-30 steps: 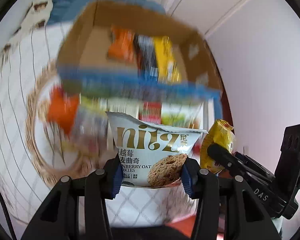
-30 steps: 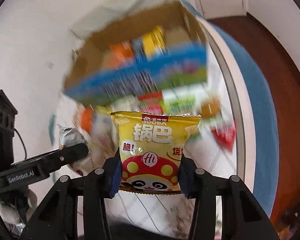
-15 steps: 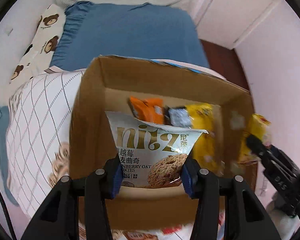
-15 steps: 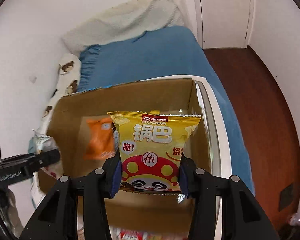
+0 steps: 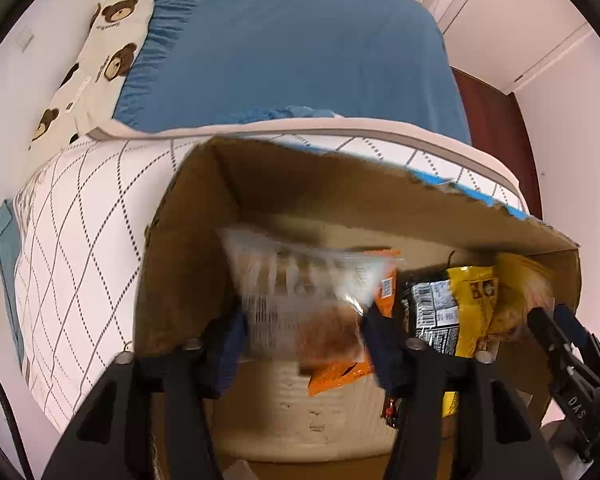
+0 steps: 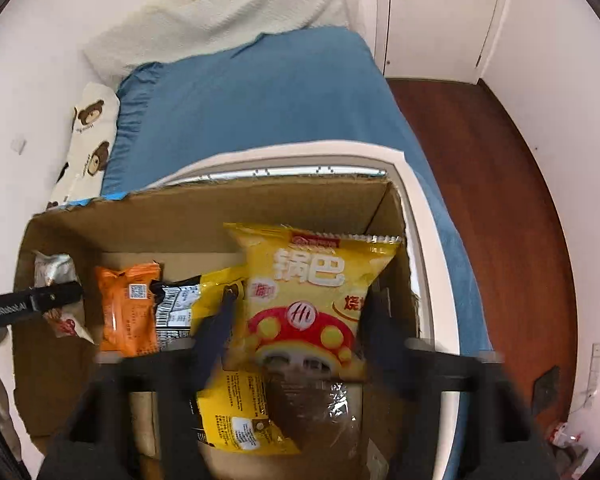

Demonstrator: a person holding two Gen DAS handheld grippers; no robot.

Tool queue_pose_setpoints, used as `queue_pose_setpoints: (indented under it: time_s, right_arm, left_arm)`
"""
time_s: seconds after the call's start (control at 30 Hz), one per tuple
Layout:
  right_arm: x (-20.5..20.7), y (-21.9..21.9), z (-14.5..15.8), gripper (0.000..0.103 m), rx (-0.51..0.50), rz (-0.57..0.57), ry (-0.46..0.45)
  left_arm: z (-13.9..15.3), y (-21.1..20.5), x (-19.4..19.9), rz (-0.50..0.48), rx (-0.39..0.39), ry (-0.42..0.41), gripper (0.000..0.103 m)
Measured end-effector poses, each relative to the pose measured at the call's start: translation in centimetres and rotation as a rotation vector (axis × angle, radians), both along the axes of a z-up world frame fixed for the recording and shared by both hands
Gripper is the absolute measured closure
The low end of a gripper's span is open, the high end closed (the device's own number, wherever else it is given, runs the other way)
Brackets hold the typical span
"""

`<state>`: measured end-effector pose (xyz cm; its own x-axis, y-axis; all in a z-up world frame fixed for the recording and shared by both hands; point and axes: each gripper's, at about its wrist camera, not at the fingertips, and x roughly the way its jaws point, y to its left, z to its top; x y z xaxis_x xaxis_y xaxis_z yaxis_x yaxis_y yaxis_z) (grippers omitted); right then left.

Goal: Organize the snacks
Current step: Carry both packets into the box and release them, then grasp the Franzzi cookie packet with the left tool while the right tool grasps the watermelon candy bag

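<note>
An open cardboard box lies under both grippers. My left gripper points down into it. Its jaws are opening, and the white cookie packet between them is blurred and slipping loose. Over the box's right part, my right gripper also has its jaws opening, with the yellow mushroom-print snack packet loose between the blurred fingers. On the box floor lie an orange packet, a black-and-white packet and a yellow packet with a clear window.
The box sits on a white checked mat on a bed with a blue sheet. A bear-print pillow lies at the left. Dark wooden floor and a white door are to the right.
Both grippers have come from short of the box to over it and down into it. Both pairs of jaws have spread, and the cookie packet and the yellow packet are no longer clamped.
</note>
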<state>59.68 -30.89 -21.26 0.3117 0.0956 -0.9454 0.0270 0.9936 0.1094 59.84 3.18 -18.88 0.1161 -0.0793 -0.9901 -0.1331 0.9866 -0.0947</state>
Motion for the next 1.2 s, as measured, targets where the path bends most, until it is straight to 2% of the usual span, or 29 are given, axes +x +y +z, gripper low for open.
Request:
queue_pose_setpoints:
  time_s: [0.03,0.07,0.17,0.4,0.57,0.87,1.2]
  right_arm:
    - [0.2,0.3,-0.3,0.016,-0.015,0.006,0.008]
    - [0.2,0.6,-0.4,0.014,-0.026,0.013,0.01]
    - [0.1,1.0,-0.2,0.006,-0.046,0.025,0.016]
    - [-1.6,1.9,0.2,0.006,-0.046,0.028,0.021]
    - [-4.2,2.3,1.4,0.006,-0.034,0.03,-0.001]
    - [-10.4,2.7,4.9,0.006,-0.047,0.038,-0.097]
    - [-17.2,2.6,9.5,0.006,-0.025,0.044,-0.198]
  left_arm:
    - [0.1,-0.2,0.1,-0.009,0.006,-0.009,0.007]
    - [0.3,-0.3,0.1,-0.014,0.019,-0.021,0.005]
    - [0.6,-0.7,0.0,-0.031,0.018,-0.037,0.005]
    - [1.1,-1.0,-2.0,-0.052,0.02,-0.063,0.005]
    - [2.2,-0.9,-4.6,-0.056,0.039,-0.122,0.005]
    - [5.7,-1.1,-10.1,-0.064,0.074,-0.26,0.005]
    - [10.4,-2.6,-16.9,-0.106,0.071,-0.391,0.005]
